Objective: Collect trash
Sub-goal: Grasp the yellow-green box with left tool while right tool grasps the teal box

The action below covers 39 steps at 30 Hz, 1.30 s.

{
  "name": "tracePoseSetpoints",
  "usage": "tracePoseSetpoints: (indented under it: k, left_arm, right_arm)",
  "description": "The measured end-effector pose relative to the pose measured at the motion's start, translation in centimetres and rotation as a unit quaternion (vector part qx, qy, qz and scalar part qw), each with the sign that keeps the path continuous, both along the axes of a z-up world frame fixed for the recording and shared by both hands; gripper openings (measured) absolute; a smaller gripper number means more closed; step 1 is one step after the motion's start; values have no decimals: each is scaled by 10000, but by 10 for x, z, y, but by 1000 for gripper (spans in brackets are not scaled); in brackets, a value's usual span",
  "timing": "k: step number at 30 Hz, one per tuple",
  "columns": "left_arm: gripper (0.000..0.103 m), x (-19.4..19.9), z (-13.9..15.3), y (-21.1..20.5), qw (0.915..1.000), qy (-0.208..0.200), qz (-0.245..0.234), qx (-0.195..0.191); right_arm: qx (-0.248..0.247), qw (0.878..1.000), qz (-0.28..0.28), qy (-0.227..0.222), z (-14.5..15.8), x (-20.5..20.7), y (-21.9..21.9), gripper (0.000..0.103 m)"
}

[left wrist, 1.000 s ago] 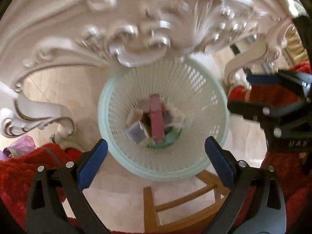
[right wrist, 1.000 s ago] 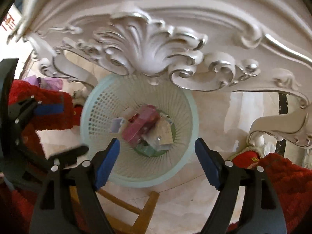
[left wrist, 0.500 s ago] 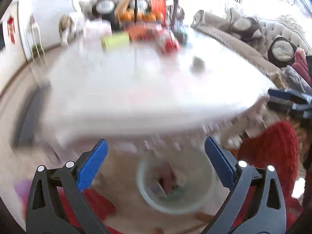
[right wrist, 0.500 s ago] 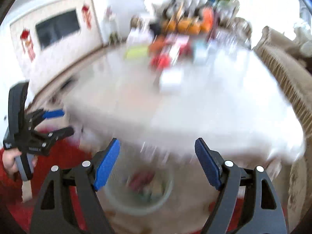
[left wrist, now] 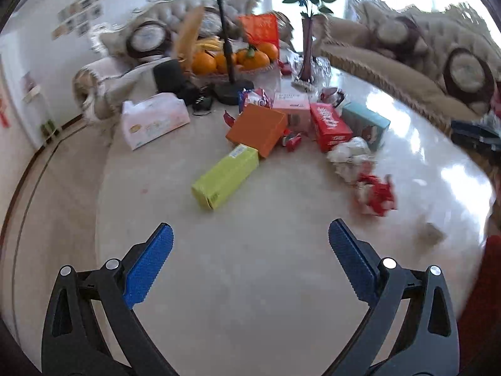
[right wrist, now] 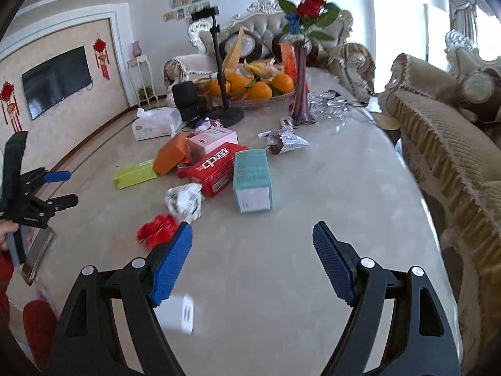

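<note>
Both grippers hover open and empty above the marble table. In the left wrist view my left gripper (left wrist: 250, 244) faces a yellow-green box (left wrist: 225, 176), an orange box (left wrist: 256, 130), a red box (left wrist: 330, 126), a teal box (left wrist: 366, 124), a crumpled white paper (left wrist: 349, 155) and a red wrapper (left wrist: 374, 194). In the right wrist view my right gripper (right wrist: 252, 244) is just right of the red wrapper (right wrist: 156, 230) and crumpled paper (right wrist: 184, 202), with the teal box (right wrist: 252, 180) and red box (right wrist: 216, 167) ahead. A small white box (right wrist: 177, 313) lies under its left finger. The left gripper (right wrist: 47, 194) shows at the far left.
A fruit bowl with oranges (right wrist: 253, 89), a rose vase (right wrist: 300, 94), a phone stand (right wrist: 224, 94), a tissue box (right wrist: 155, 123) and a pink box (right wrist: 213, 141) stand at the table's far end. A sofa (right wrist: 438, 144) runs along the right edge. A silver wrapper (right wrist: 286, 141) lies beyond the teal box.
Both grippers have swung up from the waste basket under the table to look over the tabletop. Both stay open and empty.
</note>
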State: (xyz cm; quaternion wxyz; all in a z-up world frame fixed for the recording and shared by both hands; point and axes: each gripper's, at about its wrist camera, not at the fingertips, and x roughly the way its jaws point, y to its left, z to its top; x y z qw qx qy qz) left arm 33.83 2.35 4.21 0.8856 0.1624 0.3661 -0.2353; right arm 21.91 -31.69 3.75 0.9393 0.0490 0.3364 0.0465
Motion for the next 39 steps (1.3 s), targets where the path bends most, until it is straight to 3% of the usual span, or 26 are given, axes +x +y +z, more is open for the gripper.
tracePoseSetpoints:
  k: [3,9,12,24,29,33,34,36,39]
  left_arm:
    - [97,32,-13,-4,9989,210,-428,36]
    - [97,77,-26,0,9958,442,-783,-200]
    - [97,92,-36,-5,9945,484,-927,-8]
    - [97,133,-61,-15,9908,864,-1036,-111]
    - [95,133,-70,-21,9894,932,-1108,92]
    - [72,131,-72,-22,9901,905,-1056,210]
    - [54,133,-70,-22,9911,897,-966,198]
    - [33,136,-67,-17,9929,911,-736,193]
    - [30,133,-65,-16,9928,996,-612,260]
  right_arm:
    - [-31,9998,87,151,-7,28,-3,75]
    - [-221,9987,262,378,-15,75,-2,75]
    - [-194,9984,295,448,-20,96,0,75]
    - [-451,9948,444,802,-50,136,14,75]
    - [-749,9921,432,914,-57,142,20,75]
    - [-905,9905,342,973,-61,142,22,70]
    - [-940,9898,323,1020,-63,143,22,60]
    - [-941,9884,303,1149,-67,144,23,46]
    - [-1003,9886,231,1099,-65,138,24,45]
